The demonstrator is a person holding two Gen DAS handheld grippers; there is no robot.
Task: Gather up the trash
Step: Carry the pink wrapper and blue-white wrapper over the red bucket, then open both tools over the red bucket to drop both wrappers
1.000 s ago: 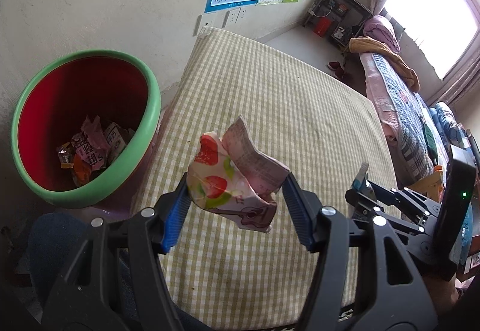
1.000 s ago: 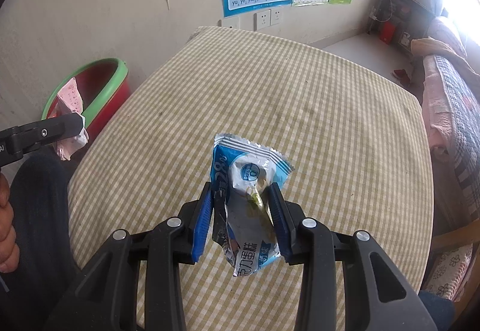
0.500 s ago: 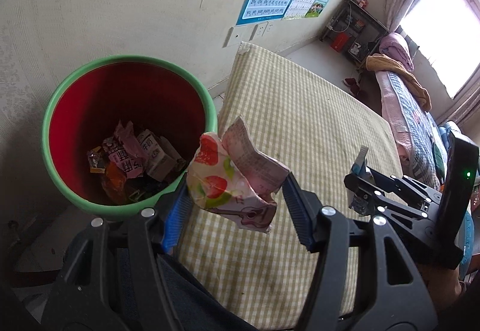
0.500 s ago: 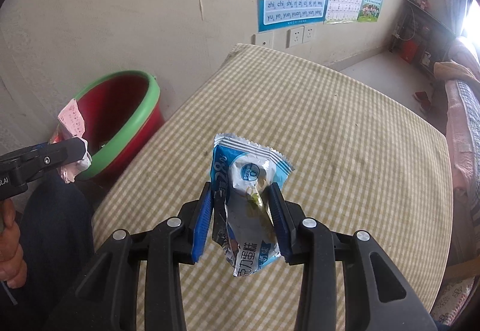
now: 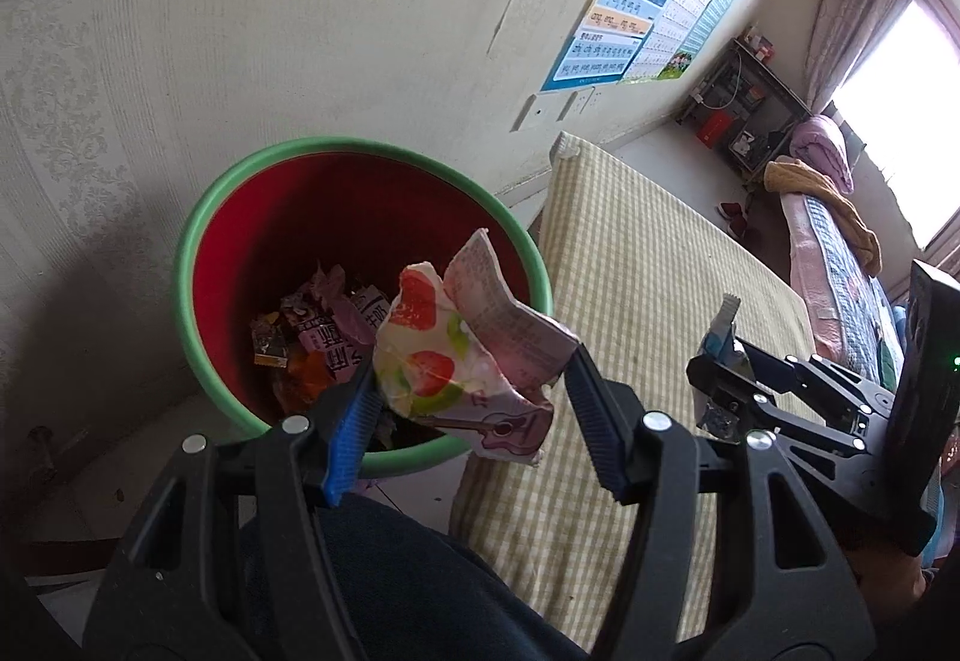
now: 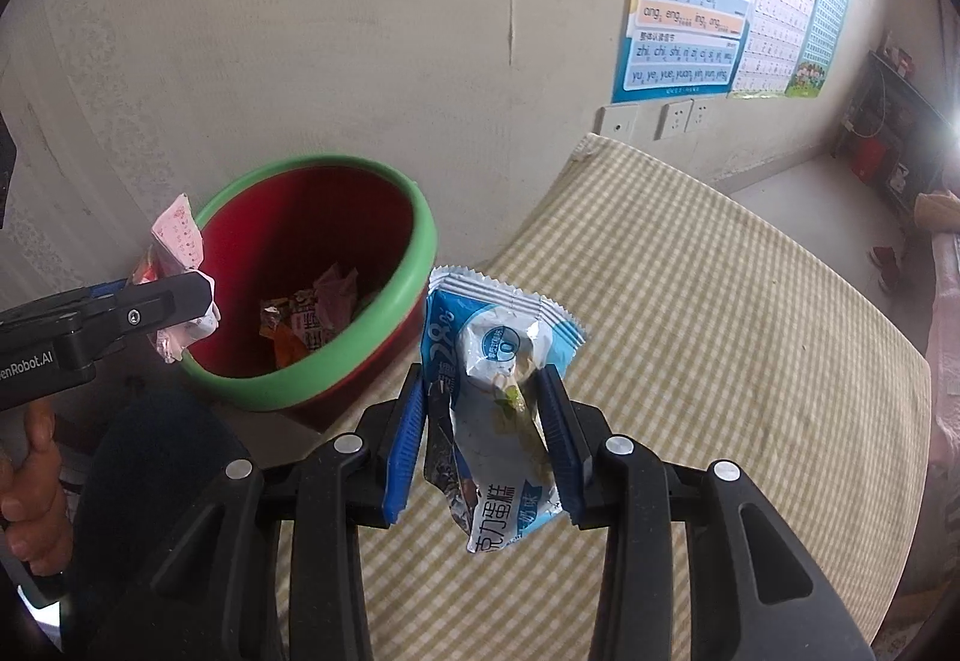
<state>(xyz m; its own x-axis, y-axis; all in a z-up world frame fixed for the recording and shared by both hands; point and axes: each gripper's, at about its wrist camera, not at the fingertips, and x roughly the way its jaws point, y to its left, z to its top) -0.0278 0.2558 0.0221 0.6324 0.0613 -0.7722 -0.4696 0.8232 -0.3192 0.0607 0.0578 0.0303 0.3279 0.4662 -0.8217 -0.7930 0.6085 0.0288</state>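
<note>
Left gripper [image 5: 474, 409] clamped on a crumpled strawberry-print wrapper [image 5: 462, 361], pads pressed into both sides, the packet's long axis running roughly from 7 toward 1 o'clock across the left wrist view. Right gripper [image 6: 483, 427] clamped likewise on a blue-and-white snack wrapper [image 6: 498, 397], held upright, long axis 12 to 6 o'clock, printed tail hanging below the pads.

Bin [image 5: 198, 217] — red inside, green rim — standing on the floor against the wall, just beside the corner of the checked tablecloth [image 5: 648, 277], and already holding several wrappers at the bottom. From the left gripper, bin mouth directly behind the strawberry wrapper, spreading toward 10 and 11 o'clock; near rim passing just under the pads. From the right gripper, bin off at about 10 o'clock, clearly apart, with the blue wrapper hanging over the tablecloth edge and not over the opening.

Judged from that: left hand nearer, wrapper probably over or nearly over the red interior, so a release looks close — perhaps a slight push toward 11 o'clock first, since the lower corner of the packet sits around the near rim. Right hand farther off, needing a sweep toward 10 o'clock, past or behind the left gripper, which shows at 9 o'clock in the right wrist view, beside the rim.
</note>
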